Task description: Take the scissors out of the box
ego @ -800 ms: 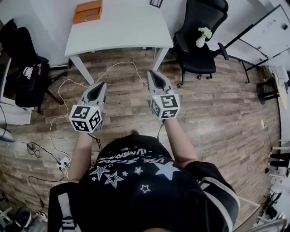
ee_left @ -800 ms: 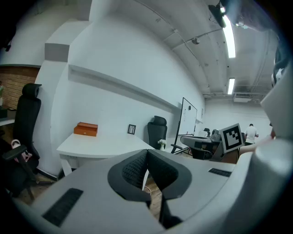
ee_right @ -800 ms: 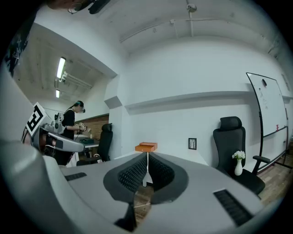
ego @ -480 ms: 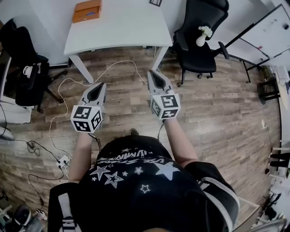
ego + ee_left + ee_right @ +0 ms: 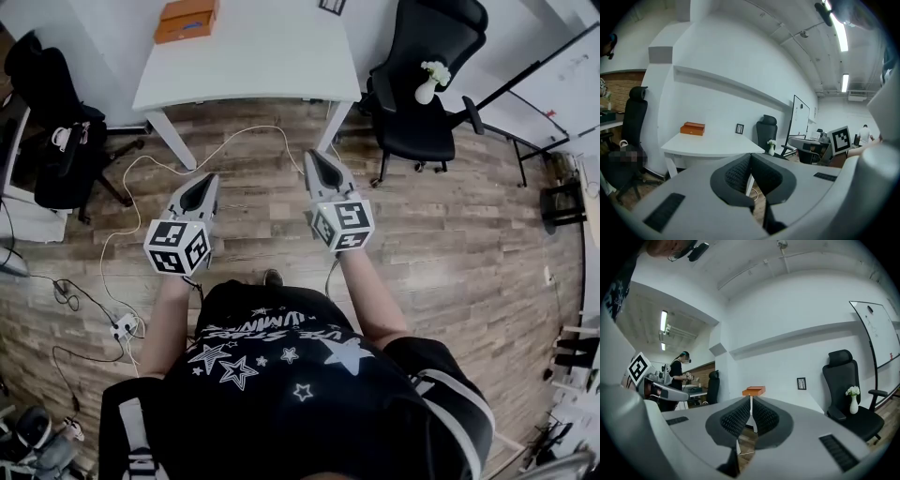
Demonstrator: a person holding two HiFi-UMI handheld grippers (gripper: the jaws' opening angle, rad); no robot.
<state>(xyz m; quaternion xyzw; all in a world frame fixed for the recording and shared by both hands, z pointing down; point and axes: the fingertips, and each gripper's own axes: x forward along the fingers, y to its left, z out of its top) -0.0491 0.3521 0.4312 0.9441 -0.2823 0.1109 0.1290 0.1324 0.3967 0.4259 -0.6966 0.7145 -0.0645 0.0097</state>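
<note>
Okay, left gripper (image 5: 202,180): jaws closed on each other with nothing between them. You're holding it out over the wooden floor (image 5: 450,244), nose tipped a little down.
Right gripper (image 5: 320,157): jaws closed too and empty, held level, aimed toward the bench (image 5: 253,70).
Box (image 5: 187,19): the orange one, sitting at the far back corner of the white bench, well apart from both grippers. In the right gripper view it shows just over the jaw tips.
Scissors: not in view anywhere. By my read they're inside that box, which looks closed from here.
Cables (image 5: 234,141): trailing across the floor between you and the bench, so mind your feet on the way in.
Done so far: nothing yet, as far as I can judge. The box looks untouched and neither gripper holds a thing.
Left to do: pretty much all of it. You need to close the distance, get the box open, reach in, grip the scissors and lift them clear.
Likely snag: the box looks light, so one gripper may have to steady it while the other works.
</note>
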